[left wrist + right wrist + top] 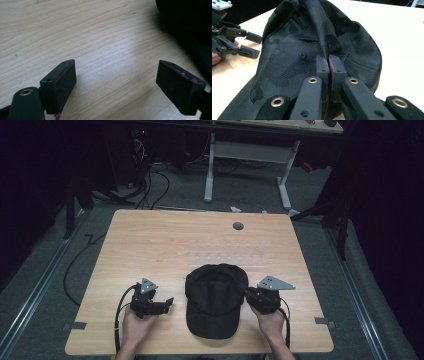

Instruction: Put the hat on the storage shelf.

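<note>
Black baseball cap [214, 300] lies on the wooden table [150, 245], near the person's edge and between the two hands; long axis runs front to back, crown toward the far side, bill toward the person. Right gripper [246, 290] is at the cap's right flank and is the nearer hand: in the right gripper view its jaws stand pressed together with a fold of crown fabric [325, 50] pinched between the pads, the cloth drawn up into a ridge running away from the jaws. Left gripper [167, 303] sits just off the cap's left side, apart from it, pointing toward it; jaws wide, bare table between them in the left gripper view, the cap's dark edge [190, 27] at upper right. So the cap lies to the left gripper's right, a short reach off. Cap looks soft: perforated mesh weave with a faint tonal camouflage pattern, eyelet holes in the panels, crown slumped and creased, not stiff. Judged: any lift from this single pinch would let the far side sag.
</note>
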Motion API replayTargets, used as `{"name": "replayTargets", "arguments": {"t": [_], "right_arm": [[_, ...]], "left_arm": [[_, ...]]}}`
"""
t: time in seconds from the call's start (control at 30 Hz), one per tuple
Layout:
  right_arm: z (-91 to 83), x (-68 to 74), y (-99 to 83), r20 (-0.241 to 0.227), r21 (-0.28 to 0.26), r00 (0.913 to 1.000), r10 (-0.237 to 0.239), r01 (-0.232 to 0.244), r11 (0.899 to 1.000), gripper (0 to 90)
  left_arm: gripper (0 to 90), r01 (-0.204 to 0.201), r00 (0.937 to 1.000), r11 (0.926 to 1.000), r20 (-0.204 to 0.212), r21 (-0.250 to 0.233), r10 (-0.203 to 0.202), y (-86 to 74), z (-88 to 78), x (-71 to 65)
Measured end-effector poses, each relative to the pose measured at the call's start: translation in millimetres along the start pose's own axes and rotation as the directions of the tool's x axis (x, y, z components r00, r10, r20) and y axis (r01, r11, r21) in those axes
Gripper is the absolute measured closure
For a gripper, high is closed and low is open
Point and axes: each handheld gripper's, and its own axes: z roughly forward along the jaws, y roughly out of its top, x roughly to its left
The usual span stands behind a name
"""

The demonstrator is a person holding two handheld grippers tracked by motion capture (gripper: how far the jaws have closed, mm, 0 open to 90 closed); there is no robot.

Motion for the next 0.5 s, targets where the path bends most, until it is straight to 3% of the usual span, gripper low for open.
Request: {"name": "replayTargets", "arguments": {"t": [0.03, 0.13, 0.17, 0.2, 0.23, 0.37, 0.5], "right_arm": [[-2.1, -0.2, 1.4, -0.002, -0.004, 1.0, -0.004, 0.004, 1.0, 88.0], [-7.7, -0.3, 5.2, -0.01, -0.025, 0.9998, -0.019, 0.019, 0.999, 88.0], [-13.8, 0.2, 10.7, -0.013, -0.039, 0.999, -0.042, 0.042, 0.998, 88.1], [-16.6, 0.2, 13.7, -0.016, -0.046, 0.9985, -0.052, 0.052, 0.998, 88.1], [-19.1, 0.1, 16.5, -0.021, -0.056, 0.9981, -0.058, 0.057, 0.997, 88.1], [-27.2, -0.3, 25.7, -0.036, -0.084, 0.9963, -0.078, 0.075, 0.994, 88.1], [-30.8, -0.7, 30.2, -0.047, -0.098, 0.9955, -0.082, 0.077, 0.992, 88.2]], "left_arm": [[16.2, 0.0, 1.0, 1.0, 0.0, 0.0, 0.0, 0.0, 0.0, 0.0], [15.8, 0.06, 0.9961, 0.9982, 0.065, -0.003, -0.059, 7.2, -7.2, -5.4], [15.1, 0.07, 0.9938, 0.9975, 0.086, 0.001, -0.07, 9.6, -9.7, -7.0], [15.0, 0.091, 0.9878, 0.9957, 0.125, 0.018, -0.092, 13.7, -13.9, -10.6], [14.8, 0.091, 0.9878, 0.9957, 0.125, 0.018, -0.092, 13.7, -13.9, -10.6], [14.1, 0.098, 0.9747, 0.9925, 0.194, 0.073, -0.111, 16.8, -18.7, -19.1], [14.0, 0.088, 0.9672, 0.9909, 0.229, 0.102, -0.11, 15.7, -18.8, -26.0]]}}
